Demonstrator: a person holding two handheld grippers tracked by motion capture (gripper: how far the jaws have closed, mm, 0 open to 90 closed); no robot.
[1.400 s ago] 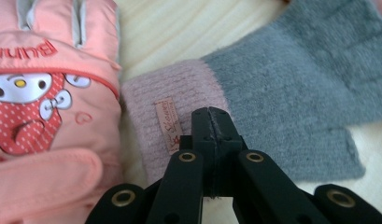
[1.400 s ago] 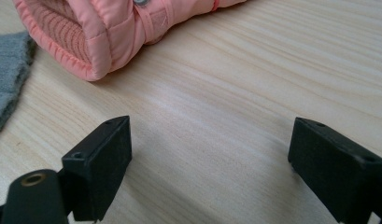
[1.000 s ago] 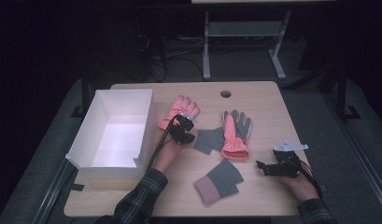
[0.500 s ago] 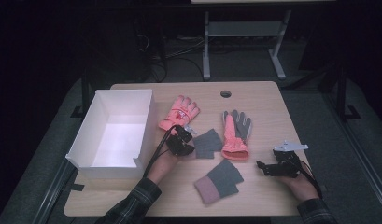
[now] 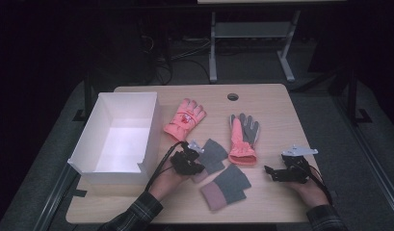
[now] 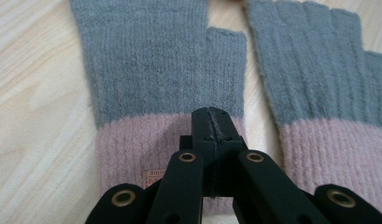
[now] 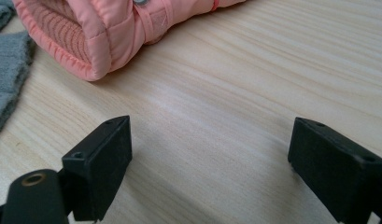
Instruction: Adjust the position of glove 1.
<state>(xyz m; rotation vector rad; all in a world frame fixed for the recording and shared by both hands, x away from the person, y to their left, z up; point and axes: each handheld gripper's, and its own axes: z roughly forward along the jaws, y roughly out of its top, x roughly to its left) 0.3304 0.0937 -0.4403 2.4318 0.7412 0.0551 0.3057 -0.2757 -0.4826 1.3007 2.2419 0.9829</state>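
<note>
Two grey knit fingerless gloves with pink cuffs lie side by side at the table's front middle, one nearer the box, the other closer to me. My left gripper is shut, its tips on the first glove's pink cuff; whether it pinches fabric I cannot tell. A pink padded glove lies behind it. A second pink glove, grey palm up, lies to the right. My right gripper stands open just above bare wood.
An open white box stands at the left of the wooden table. A round cable hole sits near the far edge. Beyond the table are a metal stand and cables on a dark floor.
My left gripper has drawn back from beside the pink padded glove toward me, to the cuff of the grey knit glove. The right gripper has stayed put.
</note>
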